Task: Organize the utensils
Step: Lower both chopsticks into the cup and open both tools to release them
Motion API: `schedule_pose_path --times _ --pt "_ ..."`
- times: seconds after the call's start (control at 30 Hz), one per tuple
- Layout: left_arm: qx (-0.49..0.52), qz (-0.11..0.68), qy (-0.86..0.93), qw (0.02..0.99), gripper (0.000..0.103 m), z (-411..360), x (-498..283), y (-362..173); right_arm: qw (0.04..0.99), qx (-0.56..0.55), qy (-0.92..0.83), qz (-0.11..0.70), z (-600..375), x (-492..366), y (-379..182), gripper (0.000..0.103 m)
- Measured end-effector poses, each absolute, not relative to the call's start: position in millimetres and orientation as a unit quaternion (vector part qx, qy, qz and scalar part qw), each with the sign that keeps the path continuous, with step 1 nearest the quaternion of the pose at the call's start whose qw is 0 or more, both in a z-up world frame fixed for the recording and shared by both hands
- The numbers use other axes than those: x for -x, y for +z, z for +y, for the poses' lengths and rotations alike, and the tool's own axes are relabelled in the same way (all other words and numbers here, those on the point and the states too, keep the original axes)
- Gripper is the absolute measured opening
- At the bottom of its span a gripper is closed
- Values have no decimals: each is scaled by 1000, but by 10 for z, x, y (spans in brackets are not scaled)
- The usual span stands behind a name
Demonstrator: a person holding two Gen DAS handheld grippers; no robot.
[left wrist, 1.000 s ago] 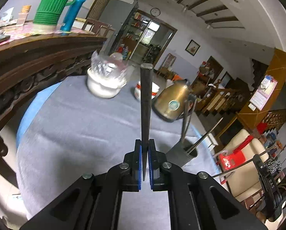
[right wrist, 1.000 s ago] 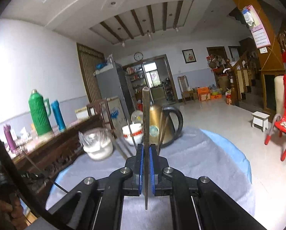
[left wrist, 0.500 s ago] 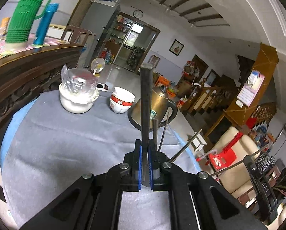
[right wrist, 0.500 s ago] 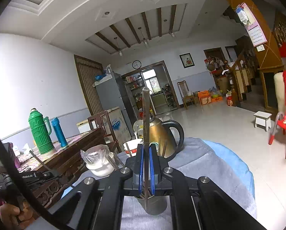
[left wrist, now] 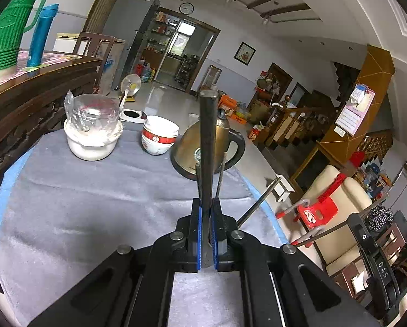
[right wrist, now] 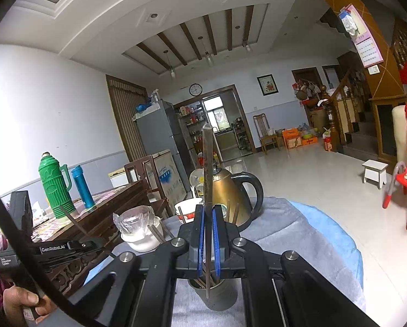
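Covering table (left wrist: 9, 179): grey cloth (left wrist: 94, 207), seemingly plush.

Two grippers show, a left gripper (left wrist: 206, 234) and a right gripper (right wrist: 208, 241), each clamped on one dark chopstick (left wrist: 208, 147) (right wrist: 207, 179). One grey holder cup (right wrist: 217, 295) stands on the table, with perhaps four more sticks in it, though the jaws hide part. There is one gold kettle (left wrist: 200, 147), one stack of bowls (left wrist: 159, 139), one plastic-covered bowl (left wrist: 93, 130), one green thermos (right wrist: 54, 188) and one blue flask (right wrist: 83, 190).
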State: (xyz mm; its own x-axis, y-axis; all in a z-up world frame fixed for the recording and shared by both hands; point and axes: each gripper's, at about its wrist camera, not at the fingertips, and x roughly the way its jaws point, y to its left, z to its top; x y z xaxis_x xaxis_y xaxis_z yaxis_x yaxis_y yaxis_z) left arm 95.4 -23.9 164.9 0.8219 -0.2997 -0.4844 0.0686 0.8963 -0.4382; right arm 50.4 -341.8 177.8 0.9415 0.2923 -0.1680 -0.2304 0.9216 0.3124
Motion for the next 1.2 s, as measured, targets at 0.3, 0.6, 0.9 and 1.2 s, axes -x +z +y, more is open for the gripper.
schedule_pose_path --times 0.3,0.6,0.9,1.2 --pt "213 257 -123 935 6 -261 -1009 1879 977 -134 139 95 -3385 -614 1907 6" --pt "193 261 -135 936 6 -427 -1236 1896 977 -121 144 99 -3330 -845 1957 6" --pt "169 290 -135 932 6 -586 -1400 1702 976 -111 138 125 -3281 -1051 1762 6" --pt "155 307 -140 928 6 -708 -1549 1611 977 -93 135 138 -3181 -1213 1661 6"
